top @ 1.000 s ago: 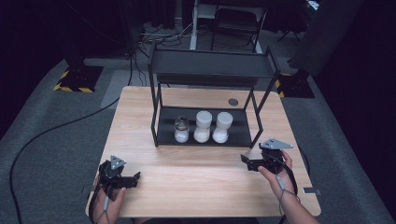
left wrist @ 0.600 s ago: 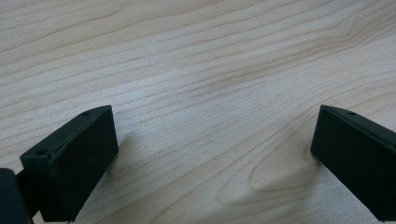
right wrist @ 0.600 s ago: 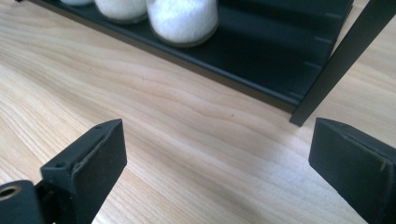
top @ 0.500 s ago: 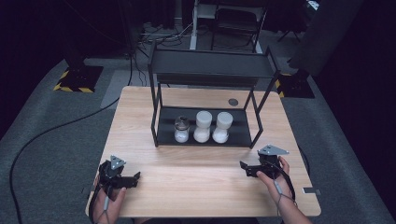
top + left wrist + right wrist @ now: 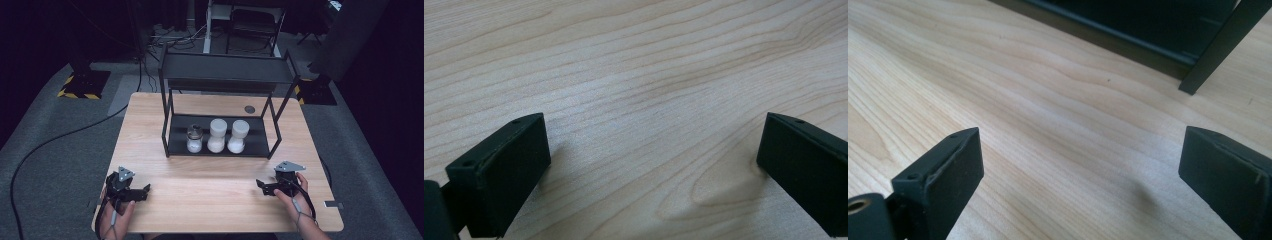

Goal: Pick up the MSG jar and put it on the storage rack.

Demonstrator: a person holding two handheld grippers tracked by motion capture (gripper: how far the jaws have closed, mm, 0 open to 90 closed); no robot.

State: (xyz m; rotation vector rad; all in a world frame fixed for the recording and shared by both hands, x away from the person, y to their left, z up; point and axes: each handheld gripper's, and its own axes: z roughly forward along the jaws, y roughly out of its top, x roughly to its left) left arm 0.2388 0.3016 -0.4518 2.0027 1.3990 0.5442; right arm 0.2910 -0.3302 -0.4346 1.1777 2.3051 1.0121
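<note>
Wooden table (image 5: pixel 220 200) under both wide-open grippers (rack (image 5: pixel 1168 35) ahead of right)

A two-tier rack (image 5: pixel 225 75) stands mid-table (image 5: pixel 150 130), toward the far edge. On its lower shelf (image 5: pixel 255 145), three jars in a row: small jar (image 5: pixel 194 139) left, two taller jars (image 5: pixel 217 136) (image 5: pixel 238 136) right.

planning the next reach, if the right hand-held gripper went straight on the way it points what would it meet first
Probably the black shelf rack's bottom edge; only bare table lies ahead of the open right hand-held gripper before it.
</note>
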